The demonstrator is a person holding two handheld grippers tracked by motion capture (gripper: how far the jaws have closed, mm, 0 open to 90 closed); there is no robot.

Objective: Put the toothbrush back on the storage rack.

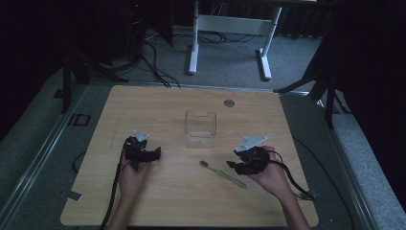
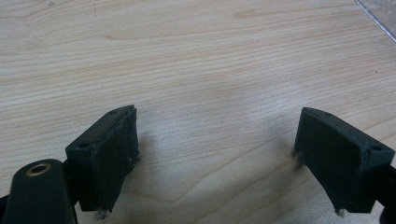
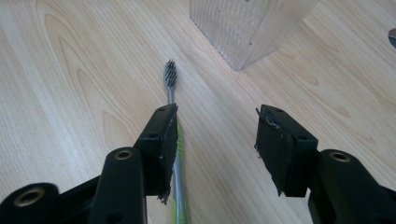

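Left gripper [image 2: 215, 154] released, empty | right gripper [image 3: 217, 144] released beside toothbrush [image 3: 171, 84] | clear container [image 1: 200, 128]: no legible writing

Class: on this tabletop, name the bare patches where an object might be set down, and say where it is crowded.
Bare wood runs along the table's far edge behind the clear container, and down both side edges. The crowded strip is the middle near side: left tool, toothbrush, right tool and both hands.
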